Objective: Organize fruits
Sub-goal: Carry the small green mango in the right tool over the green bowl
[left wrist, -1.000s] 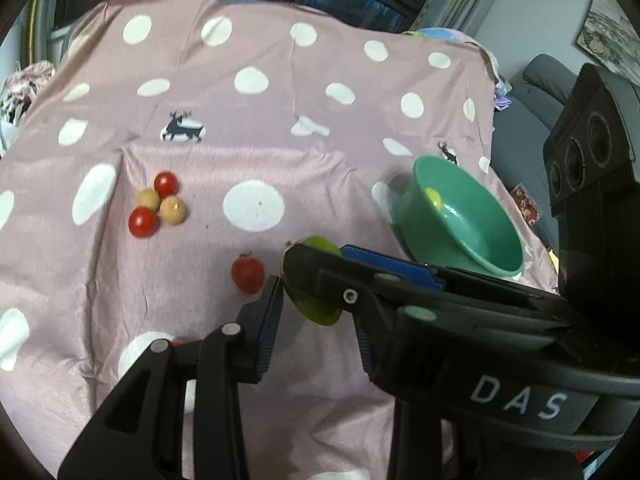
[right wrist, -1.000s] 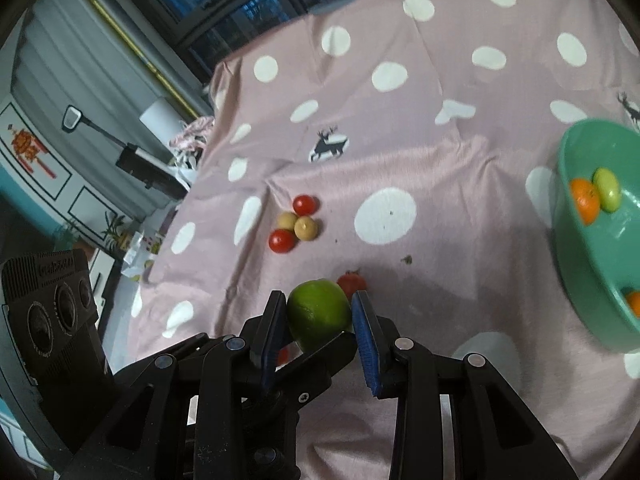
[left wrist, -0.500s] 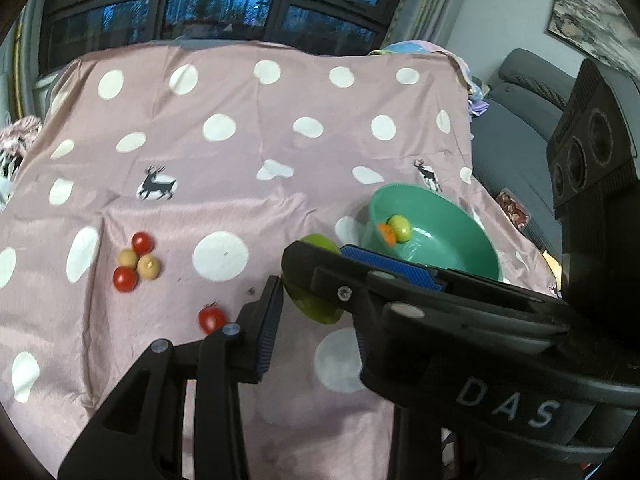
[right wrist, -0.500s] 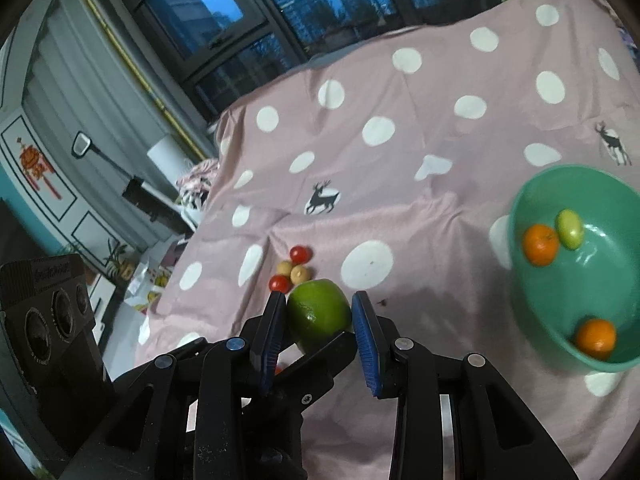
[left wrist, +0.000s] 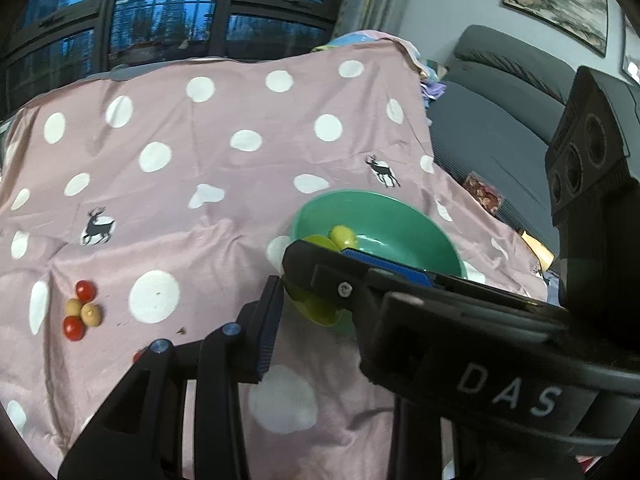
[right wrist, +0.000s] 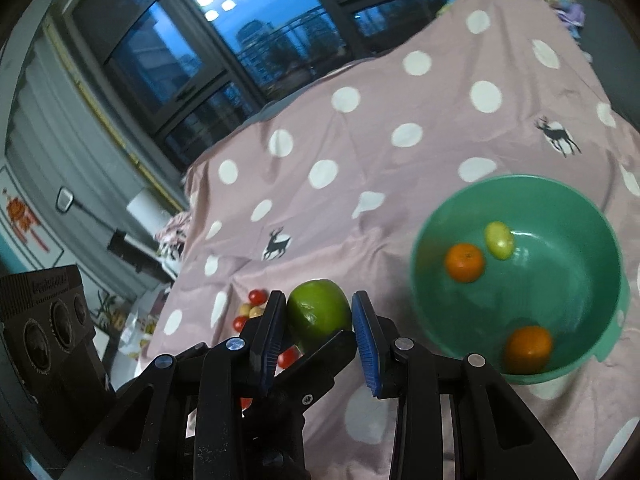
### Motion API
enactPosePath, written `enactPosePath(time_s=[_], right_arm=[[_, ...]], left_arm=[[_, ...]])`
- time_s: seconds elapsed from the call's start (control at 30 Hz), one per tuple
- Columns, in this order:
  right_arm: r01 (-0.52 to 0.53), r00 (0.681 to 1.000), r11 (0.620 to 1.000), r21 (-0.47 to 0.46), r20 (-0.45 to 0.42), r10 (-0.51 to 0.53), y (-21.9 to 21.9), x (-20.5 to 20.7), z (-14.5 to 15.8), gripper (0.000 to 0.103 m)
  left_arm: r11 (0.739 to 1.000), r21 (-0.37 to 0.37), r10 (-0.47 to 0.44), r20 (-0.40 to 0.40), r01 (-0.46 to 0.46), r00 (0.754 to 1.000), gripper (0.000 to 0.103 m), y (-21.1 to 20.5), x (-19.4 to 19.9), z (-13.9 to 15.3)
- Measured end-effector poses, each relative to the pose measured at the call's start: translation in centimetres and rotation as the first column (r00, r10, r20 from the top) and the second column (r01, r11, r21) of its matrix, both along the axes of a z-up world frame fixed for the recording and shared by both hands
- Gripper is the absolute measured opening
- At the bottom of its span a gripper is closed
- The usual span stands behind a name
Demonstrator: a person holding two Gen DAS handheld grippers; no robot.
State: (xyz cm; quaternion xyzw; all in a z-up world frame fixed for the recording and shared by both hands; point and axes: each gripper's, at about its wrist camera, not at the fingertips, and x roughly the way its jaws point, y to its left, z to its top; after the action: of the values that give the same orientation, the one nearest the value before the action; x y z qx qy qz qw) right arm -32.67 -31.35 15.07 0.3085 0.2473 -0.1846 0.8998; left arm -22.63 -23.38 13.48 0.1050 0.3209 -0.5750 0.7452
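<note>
Right gripper (right wrist: 320, 318) squeezing a green lime (right wrist: 319, 311), low in the middle of the frame. Left gripper (left wrist: 308, 312): cannot tell if pinching. Carrying step, probably. Next: over to the green bowl (right wrist: 560, 300) at the right, above the oranges, then letting go softly.

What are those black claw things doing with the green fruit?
The right claw is squeezing a green lime and carrying it above the spotted pink cloth, toward the green bowl. The bowl already holds two oranges and a small yellow-green fruit. The left claw is right beside the lime too, but I can't tell if it grips it. Little red and yellow tomatoes wait on the cloth.
</note>
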Motion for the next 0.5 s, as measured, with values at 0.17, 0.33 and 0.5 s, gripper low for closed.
enactPosePath(time_s=[0.17,0.33,0.5], right_arm=[[0.048,0.999,0.998,0.030,0.017,-0.049,-1.6,-1.4,-0.6,0.037],[0.104,0.994,0.991,0.082,0.021,-0.106,-3.4,-2.8,-1.4,0.037],[0.160,0.986,0.980,0.117,0.023,-0.164,-4.7,-4.1,-2.1,0.037]], left_arm=[[0.999,0.011,-0.035,0.010,0.035,0.999,0.032,-1.9,-1.1,-0.5],[0.997,0.026,-0.076,0.016,0.076,0.997,0.032,-3.8,-2.2,-1.0],[0.993,0.039,-0.110,0.022,0.109,0.994,0.032,-5.5,-3.1,-1.6]])
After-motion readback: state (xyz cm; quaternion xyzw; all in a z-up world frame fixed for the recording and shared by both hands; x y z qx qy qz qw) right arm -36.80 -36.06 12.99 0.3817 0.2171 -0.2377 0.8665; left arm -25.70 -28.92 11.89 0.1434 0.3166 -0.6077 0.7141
